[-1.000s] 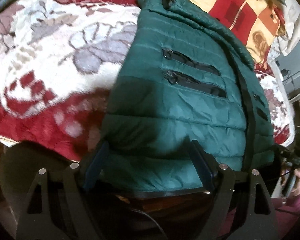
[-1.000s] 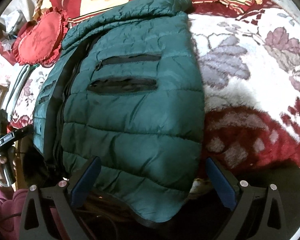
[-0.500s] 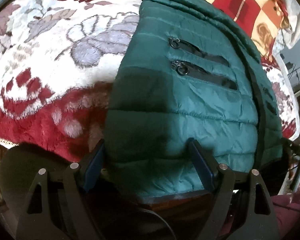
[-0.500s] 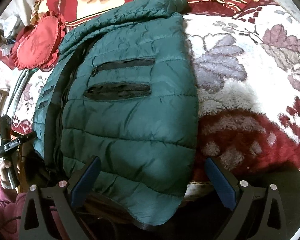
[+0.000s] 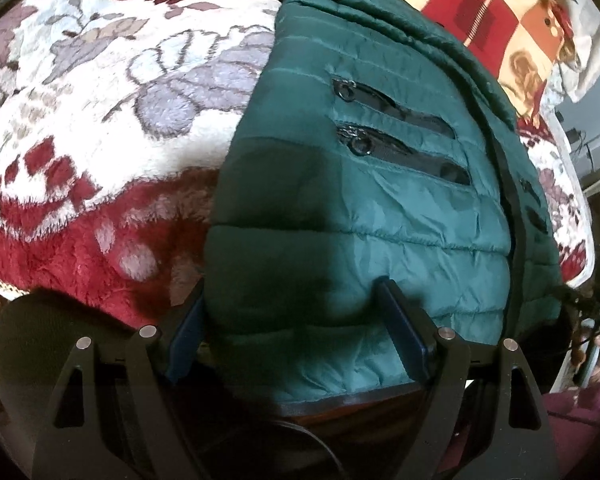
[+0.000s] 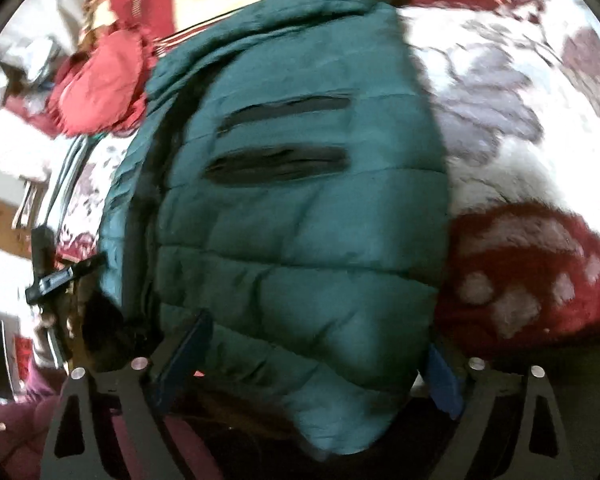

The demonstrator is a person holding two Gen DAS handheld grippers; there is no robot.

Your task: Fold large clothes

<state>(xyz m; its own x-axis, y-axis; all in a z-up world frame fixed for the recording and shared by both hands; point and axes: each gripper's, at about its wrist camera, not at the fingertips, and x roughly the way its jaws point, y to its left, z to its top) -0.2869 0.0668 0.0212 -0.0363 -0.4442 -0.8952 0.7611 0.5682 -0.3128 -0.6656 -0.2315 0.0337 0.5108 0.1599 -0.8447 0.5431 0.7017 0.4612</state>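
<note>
Your right gripper has tipped in over the green puffer jacket; its jaws are closing, hem between them, not yet pinched. Left gripper unchanged, jaws wide astride the hem. Jacket lies on the floral blanket.

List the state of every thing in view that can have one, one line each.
Dark green quilted puffer jacket: flat on the floral fleece blanket, hem over the bed's near edge.
Two black pocket zippers: open.
Red heart-shaped cushion: lying beyond the jacket.
Left gripper: open, astride the hem, not clamped.
Right gripper: jaws closing, hem between them, not yet clamped.
</note>
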